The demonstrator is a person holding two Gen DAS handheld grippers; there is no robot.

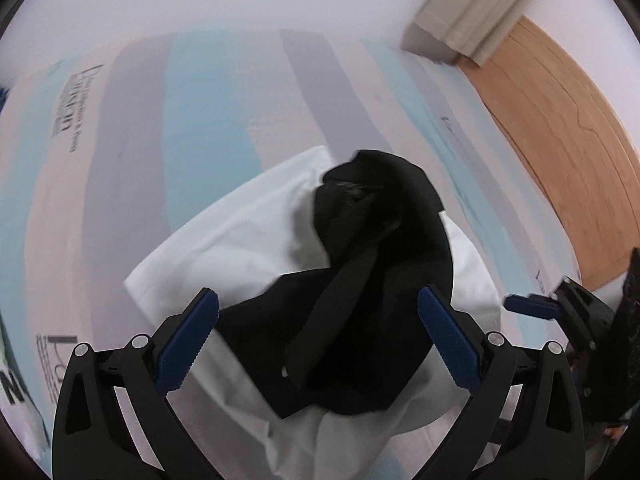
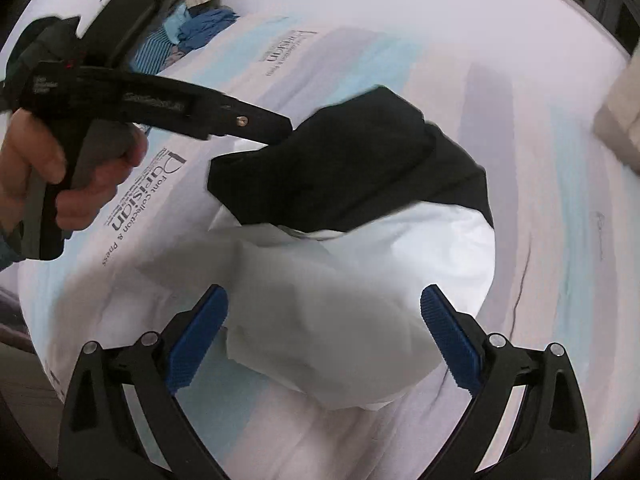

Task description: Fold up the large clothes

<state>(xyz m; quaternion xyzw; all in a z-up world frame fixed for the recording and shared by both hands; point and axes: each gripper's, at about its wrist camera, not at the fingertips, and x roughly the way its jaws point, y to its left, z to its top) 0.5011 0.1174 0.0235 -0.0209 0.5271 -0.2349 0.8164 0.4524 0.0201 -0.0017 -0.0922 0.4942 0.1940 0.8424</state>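
Observation:
A crumpled black garment (image 1: 360, 280) lies on top of a white garment (image 1: 224, 240) on the bed. My left gripper (image 1: 320, 320) hangs above the black cloth, open, with nothing between its pads. My right gripper (image 2: 324, 320) is open too, above the white garment (image 2: 340, 300), and the black garment (image 2: 352, 160) lies beyond it. In the right wrist view a hand (image 2: 60, 176) holds the left gripper (image 2: 276, 126), whose tip is at the black cloth's edge. One blue pad (image 1: 528, 306) of the right gripper shows at the right of the left wrist view.
The clothes lie on a bedsheet (image 1: 200, 120) with pale blue, grey and pink stripes and printed lettering. A wooden floor (image 1: 560, 160) runs along the bed's right side, below a beige curtain (image 1: 472, 12). A heap of blue clothes (image 2: 192, 32) sits at the far left.

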